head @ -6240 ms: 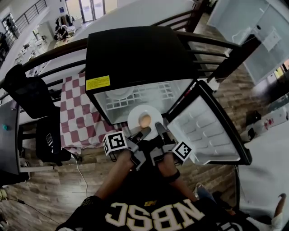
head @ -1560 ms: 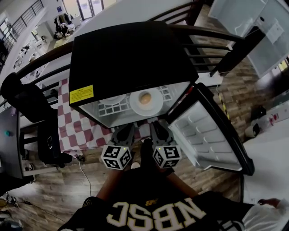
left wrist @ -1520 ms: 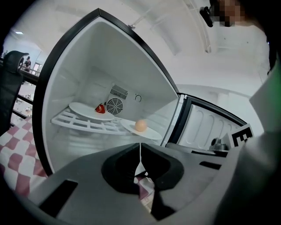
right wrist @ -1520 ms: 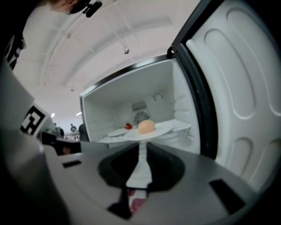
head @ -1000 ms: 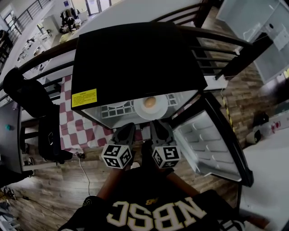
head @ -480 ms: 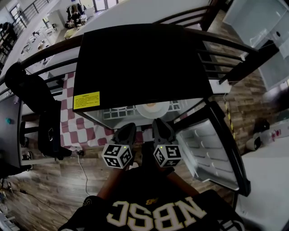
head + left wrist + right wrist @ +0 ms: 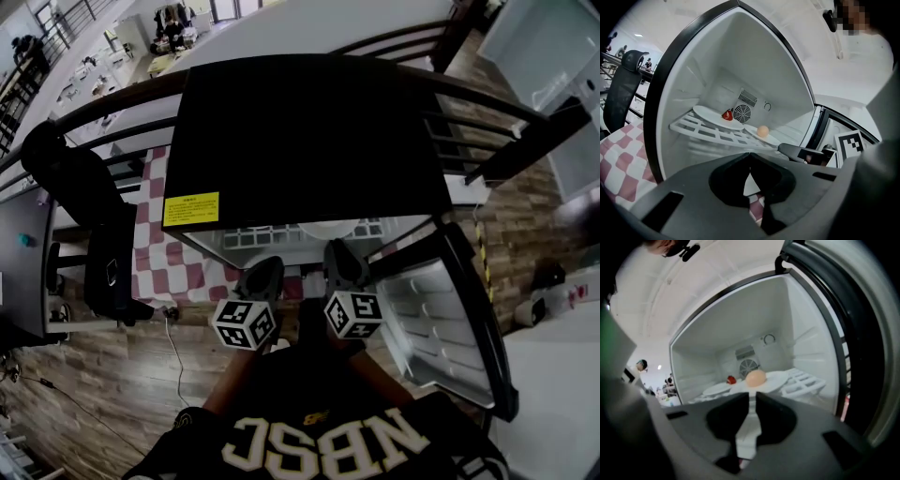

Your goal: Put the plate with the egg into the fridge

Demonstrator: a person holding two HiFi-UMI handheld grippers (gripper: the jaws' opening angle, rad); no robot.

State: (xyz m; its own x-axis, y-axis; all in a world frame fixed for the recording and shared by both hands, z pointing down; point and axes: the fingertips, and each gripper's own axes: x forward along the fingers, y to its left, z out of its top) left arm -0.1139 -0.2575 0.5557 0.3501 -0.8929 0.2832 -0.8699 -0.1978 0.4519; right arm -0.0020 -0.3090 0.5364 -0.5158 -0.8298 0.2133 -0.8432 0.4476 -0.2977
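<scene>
The left tool (image 7: 749,155) has its jaws pressed together on nothing, and the right tool (image 7: 752,401) has its jaws a sliver apart, also empty. Both hang side by side just outside the fridge (image 7: 309,131) mouth, with the open door (image 7: 450,309) at about 3 o'clock.

At 12 o'clock from them, the plate (image 7: 777,378) with the egg (image 7: 755,377) sits on the white wire shelf (image 7: 708,131). A second plate (image 7: 710,113) carrying something small and red (image 7: 727,115) lies just beside it at 9 o'clock.

The plate looks stiff, smooth and breakable, so I'd expect it to slip in a light pinch. The egg lies loose and would roll at any tilt. The near rim, pinched at 5 and 7 o'clock and kept level, seems the safest hold.

Some seconds ago both tools carried this plate at the fridge mouth; now it rests inside and they have drawn back. From the head view only its near rim shows under the fridge top, where half a second ago the egg still peeked out
</scene>
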